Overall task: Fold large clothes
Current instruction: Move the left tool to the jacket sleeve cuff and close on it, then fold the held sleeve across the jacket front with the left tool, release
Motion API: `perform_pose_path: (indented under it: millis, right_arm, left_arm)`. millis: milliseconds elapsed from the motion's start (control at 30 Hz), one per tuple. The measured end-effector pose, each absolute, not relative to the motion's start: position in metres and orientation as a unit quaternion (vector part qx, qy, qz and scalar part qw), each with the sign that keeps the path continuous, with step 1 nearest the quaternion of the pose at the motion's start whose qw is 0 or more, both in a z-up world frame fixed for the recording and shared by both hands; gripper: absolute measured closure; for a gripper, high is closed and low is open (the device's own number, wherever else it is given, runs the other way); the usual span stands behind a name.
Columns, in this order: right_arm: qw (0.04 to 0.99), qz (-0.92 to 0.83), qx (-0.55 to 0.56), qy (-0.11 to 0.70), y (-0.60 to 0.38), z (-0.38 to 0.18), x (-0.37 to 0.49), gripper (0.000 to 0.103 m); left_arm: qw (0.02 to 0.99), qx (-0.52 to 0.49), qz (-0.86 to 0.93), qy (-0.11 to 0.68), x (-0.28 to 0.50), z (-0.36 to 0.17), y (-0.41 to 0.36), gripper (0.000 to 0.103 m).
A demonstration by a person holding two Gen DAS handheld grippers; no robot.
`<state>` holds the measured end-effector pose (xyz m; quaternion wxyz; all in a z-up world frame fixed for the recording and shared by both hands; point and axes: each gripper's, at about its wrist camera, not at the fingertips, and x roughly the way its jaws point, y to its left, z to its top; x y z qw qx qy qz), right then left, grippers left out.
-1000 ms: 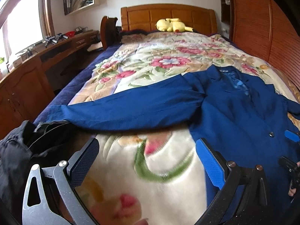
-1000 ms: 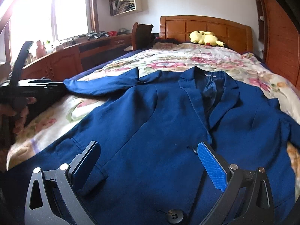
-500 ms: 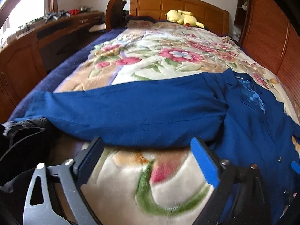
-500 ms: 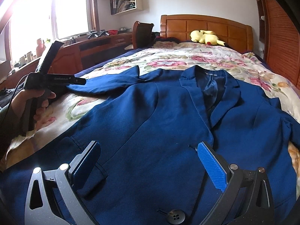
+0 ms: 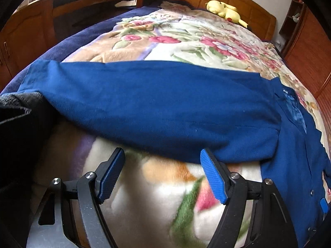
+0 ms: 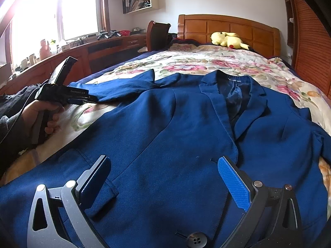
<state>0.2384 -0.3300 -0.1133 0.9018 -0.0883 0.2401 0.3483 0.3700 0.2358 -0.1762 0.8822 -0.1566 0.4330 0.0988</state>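
Observation:
A dark blue blazer [image 6: 165, 124] lies face up on the floral blanket [image 5: 186, 41], collar toward the headboard. Its left sleeve [image 5: 155, 103] stretches straight out to the bed's left side. My left gripper [image 5: 162, 155] points down at the sleeve's near edge. Its jaws are closing, with that edge just at the fingertips and the pads not pressing on cloth. In the right wrist view, a hand [image 6: 41, 111] holds this gripper low by the sleeve. My right gripper [image 6: 163, 161] stands open over the blazer's front, near a pocket flap [image 6: 99, 194] and a button [image 6: 196, 241].
A black garment [image 5: 16, 124] is heaped at the bed's left edge beside the sleeve cuff. A yellow plush toy [image 6: 227, 39] lies by the wooden headboard [image 6: 227, 26]. A long wooden desk [image 6: 103, 47] runs along the left wall and a wooden wardrobe [image 6: 310, 41] along the right.
My left gripper has moved forward and down toward the sleeve, rolling a little, and its jaws have narrowed. The right gripper and the blazer have stayed still.

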Motion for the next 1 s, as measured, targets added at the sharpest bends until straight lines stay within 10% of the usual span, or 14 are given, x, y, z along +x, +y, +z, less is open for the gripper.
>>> perform_pose_path:
  millis: [333,1000]
  right_arm:
    - [0.901,0.349,-0.087,0.242,-0.328,-0.115,0.239,0.000]
    - [0.903,0.350,-0.080,0.236,-0.329,-0.116,0.236,0.000]
  left_arm:
    - [0.884,-0.160,0.075,0.433,0.392,-0.168,0.234,0.094]
    - [0.930,-0.034,-0.035,0.364,0.358,-0.047,0.093,0.101]
